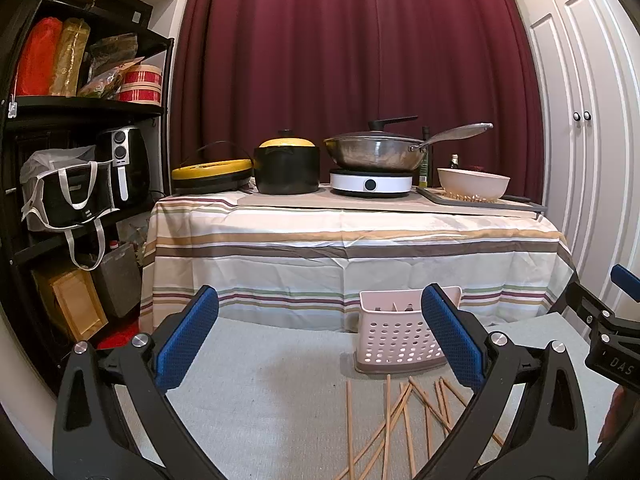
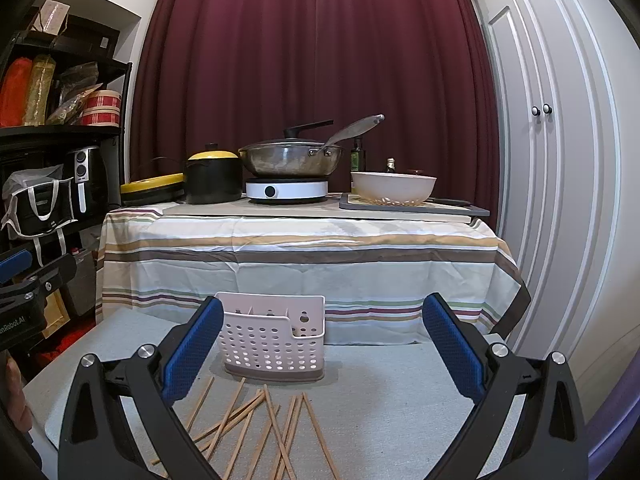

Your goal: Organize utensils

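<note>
A person's two grippers hover above a grey desk where wooden chopsticks lie scattered in front of a pale perforated caddy. At left, the left gripper point(image 1: 320, 336) has its blue fingers point(image 1: 188, 338) spread wide with nothing between them; the stretch of desk point(image 1: 260, 400) straight ahead of it is bare. The chopsticks point(image 1: 400, 424) lie to its right and low, under its right finger, and the caddy point(image 1: 394, 338) stands beyond them, also right of its centre line. At right, the right gripper point(image 2: 322, 338) is likewise wide apart and holds nothing. Here the chopsticks point(image 2: 260, 428) lie almost directly below the gap between its fingers, fanned and crossing one another, their long axes running mostly away from the camera toward the caddy point(image 2: 272, 340), which stands upright just beyond their far tips, a little left of centre. The right gripper appears the nearer and better aligned for a first pick; because the sticks run roughly along its pointing direction, fingers closing across them should meet them side-on. Nothing has yet been lifted.
</note>
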Action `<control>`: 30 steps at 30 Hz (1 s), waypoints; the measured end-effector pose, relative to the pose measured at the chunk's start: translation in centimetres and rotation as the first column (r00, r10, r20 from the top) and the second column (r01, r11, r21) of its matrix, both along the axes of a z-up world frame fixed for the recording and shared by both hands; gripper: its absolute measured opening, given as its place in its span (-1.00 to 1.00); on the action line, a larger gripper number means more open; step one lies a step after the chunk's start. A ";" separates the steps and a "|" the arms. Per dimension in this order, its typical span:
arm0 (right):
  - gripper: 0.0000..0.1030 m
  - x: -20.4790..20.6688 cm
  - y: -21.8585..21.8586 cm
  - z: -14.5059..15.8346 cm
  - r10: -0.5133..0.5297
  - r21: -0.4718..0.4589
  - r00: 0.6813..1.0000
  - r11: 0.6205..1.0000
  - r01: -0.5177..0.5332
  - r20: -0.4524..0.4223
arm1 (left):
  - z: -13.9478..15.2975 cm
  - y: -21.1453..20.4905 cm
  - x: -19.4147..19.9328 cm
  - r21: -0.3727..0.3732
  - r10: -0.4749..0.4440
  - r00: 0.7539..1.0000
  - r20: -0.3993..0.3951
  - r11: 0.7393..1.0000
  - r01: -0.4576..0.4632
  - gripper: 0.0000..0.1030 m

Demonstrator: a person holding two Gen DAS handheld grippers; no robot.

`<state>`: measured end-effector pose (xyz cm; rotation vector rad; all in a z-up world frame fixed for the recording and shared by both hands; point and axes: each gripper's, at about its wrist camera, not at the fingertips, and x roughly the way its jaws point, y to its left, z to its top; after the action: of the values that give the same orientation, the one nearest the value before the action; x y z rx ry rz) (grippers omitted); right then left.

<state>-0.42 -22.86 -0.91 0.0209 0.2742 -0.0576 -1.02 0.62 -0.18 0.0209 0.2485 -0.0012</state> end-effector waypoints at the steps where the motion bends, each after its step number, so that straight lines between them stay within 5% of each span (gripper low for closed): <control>1: 0.89 0.0 0.0 0.0 0.001 0.000 1.000 1.000 -0.001 0.000 | 0.0 0.1 0.0 0.000 0.000 1.000 0.000 1.000 0.000 0.92; 30: 0.89 -0.6 1.2 0.0 0.012 -0.010 1.000 1.000 -0.012 0.006 | 0.1 0.8 -0.4 -0.016 0.005 1.000 -0.007 1.000 -0.006 0.92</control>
<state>-0.99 -21.68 -0.96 0.0099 0.2677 -0.0470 -1.42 1.45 -0.06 0.0045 0.2557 0.0022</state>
